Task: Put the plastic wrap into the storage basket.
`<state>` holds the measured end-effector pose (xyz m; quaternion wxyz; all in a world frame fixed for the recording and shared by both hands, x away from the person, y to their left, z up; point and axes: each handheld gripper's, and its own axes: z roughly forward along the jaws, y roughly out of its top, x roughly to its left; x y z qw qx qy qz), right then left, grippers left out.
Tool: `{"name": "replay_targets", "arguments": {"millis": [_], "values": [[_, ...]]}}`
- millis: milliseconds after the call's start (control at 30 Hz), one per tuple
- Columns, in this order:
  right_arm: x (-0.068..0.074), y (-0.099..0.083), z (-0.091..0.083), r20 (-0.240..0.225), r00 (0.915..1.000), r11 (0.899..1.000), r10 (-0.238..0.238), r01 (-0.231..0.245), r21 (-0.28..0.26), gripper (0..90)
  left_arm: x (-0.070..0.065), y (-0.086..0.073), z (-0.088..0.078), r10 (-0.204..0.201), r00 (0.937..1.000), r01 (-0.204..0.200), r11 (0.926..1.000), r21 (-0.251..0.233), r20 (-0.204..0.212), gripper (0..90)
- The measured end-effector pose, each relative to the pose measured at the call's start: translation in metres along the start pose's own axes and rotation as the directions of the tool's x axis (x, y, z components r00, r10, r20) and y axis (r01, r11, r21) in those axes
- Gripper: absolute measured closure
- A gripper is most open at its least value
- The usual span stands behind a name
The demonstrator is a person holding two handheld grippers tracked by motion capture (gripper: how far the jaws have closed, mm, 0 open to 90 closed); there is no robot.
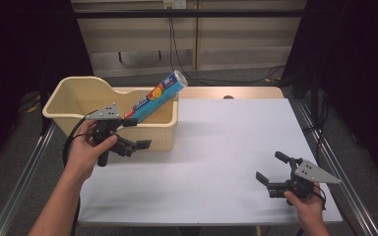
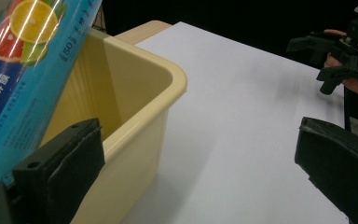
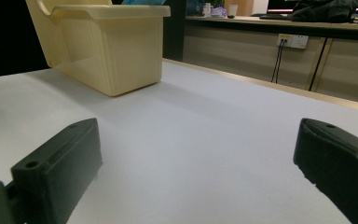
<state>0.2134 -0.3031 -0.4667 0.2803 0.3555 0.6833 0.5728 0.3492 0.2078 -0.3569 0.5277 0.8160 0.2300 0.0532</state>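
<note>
A cream plastic bin [image 1: 86, 96] stands at the table's back left. A blue tube printed with fruit [image 1: 155, 96] leans inside it, its top end poking out over the right rim. My left gripper [image 1: 137, 133] is open at the bin's front wall, with one jaw near the tube's lower end and the other outside the bin. In the left gripper view the tube [image 2: 23, 70] rises just past the left jaw, beside the bin's rim [image 2: 168, 74]; nothing sits between the jaws of this gripper [image 2: 196, 128]. My right gripper [image 1: 270, 167] is open and empty, low over the white table at the front right.
The white tabletop [image 1: 226, 147] spreads between the bin and the right gripper. Metal rails [image 1: 24, 172] run along both sides of the table. Cables [image 1: 216, 78] lie on the floor behind it, in front of a cabinet with wall sockets [image 3: 292, 41].
</note>
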Motion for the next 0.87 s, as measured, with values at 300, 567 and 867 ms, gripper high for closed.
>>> {"name": "replay_targets", "arguments": {"millis": [300,567,867], "values": [[-0.001,-0.001,0.000,0.003,1.0000,1.000,0.000,0.000,0.001,0.3,-0.003,-0.025,-0.003,-0.012,0.9998,0.011,0.9983,-0.057,-0.015,0.8],[-0.001,-0.001,-0.001,0.005,1.0000,1.000,0.002,-0.002,0.003,0.3,-0.009,-0.047,-0.007,0.013,0.9976,-0.019,0.9954,-0.094,-0.067,0.4],[-0.001,-0.001,0.000,0.008,1.0000,1.000,0.000,0.000,0.007,0.1,-0.007,-0.066,-0.006,0.005,0.9965,-0.014,0.9949,-0.100,-0.083,0.2]]}}
